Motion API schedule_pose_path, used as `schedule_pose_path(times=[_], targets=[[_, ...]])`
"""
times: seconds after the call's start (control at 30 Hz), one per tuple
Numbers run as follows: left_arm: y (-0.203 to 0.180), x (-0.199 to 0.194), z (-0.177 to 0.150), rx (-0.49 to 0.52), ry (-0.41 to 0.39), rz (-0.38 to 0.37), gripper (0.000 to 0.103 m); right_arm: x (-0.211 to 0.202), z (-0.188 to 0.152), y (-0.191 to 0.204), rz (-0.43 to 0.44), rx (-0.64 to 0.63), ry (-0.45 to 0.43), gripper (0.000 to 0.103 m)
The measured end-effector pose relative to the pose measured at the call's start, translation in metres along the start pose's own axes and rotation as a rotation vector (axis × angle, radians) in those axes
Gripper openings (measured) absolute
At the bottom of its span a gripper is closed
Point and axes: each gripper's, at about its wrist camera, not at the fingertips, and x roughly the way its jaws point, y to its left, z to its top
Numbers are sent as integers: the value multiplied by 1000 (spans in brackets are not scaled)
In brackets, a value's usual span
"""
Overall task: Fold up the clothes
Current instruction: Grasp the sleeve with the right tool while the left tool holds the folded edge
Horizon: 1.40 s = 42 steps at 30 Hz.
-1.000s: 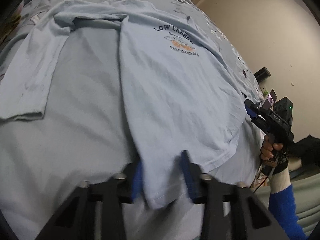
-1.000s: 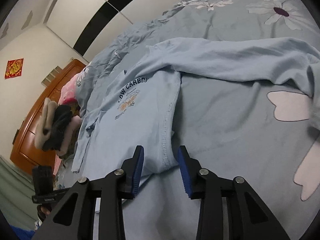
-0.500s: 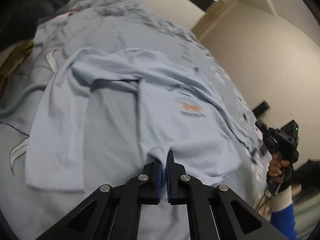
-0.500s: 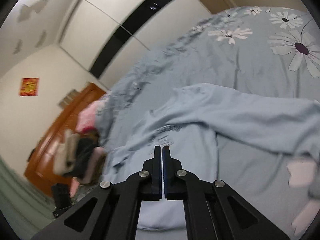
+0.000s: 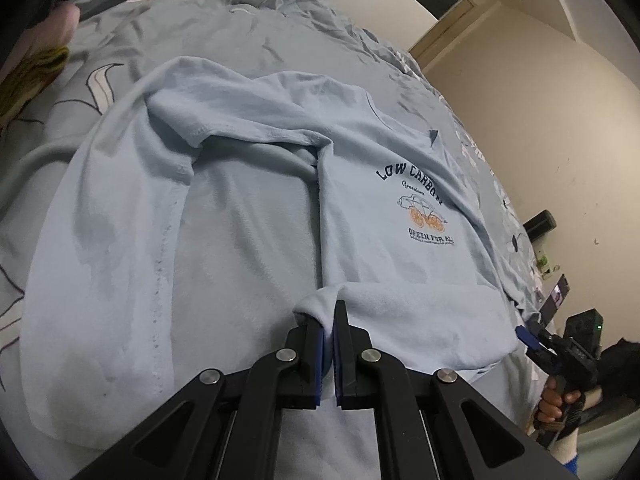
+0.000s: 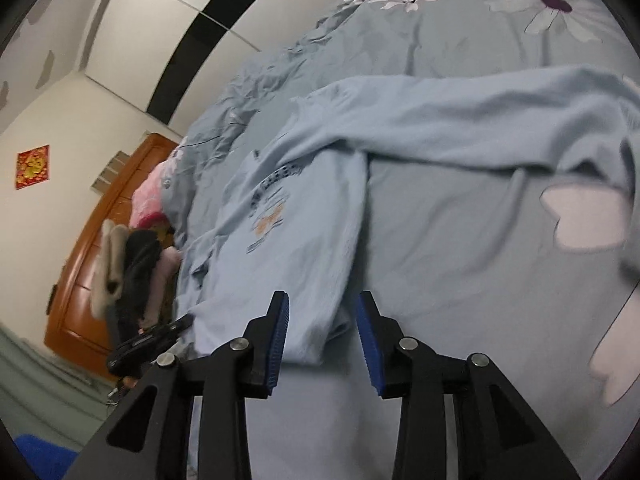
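Observation:
A light blue long-sleeved shirt (image 5: 248, 240) with a "LOW CARBON" print lies on the bed, its body folded lengthwise and its sleeves spread. My left gripper (image 5: 329, 320) is shut on the shirt's hem corner, which is turned up over the body. In the right wrist view the shirt (image 6: 304, 248) lies ahead, and my right gripper (image 6: 322, 312) is open with the folded hem corner between its fingers, untouched. The right gripper also shows at the right edge of the left wrist view (image 5: 528, 338).
The bed has a grey-blue floral cover (image 6: 500, 280). A pile of clothes (image 6: 132, 264) and a pink item sit by a wooden cabinet (image 6: 88, 280) left of the bed. A beige wall (image 5: 540, 120) stands on the other side.
My left gripper closed on the hem and carried it up over the shirt body. My right gripper closed, then opened again, letting its hem corner down.

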Motion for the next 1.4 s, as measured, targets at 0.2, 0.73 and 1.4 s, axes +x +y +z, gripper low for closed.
schedule_pose_path(times=[0.2, 0.73, 1.4], targets=[[-4, -2, -1, 28, -9, -4, 4, 15, -4, 20, -34, -64, 62, 4], [4, 6, 4, 3, 8, -35, 5, 90, 101, 41, -190, 0, 0, 4], [3, 3, -22, -40, 67, -129, 13, 55, 26, 30, -202, 19, -2, 6]])
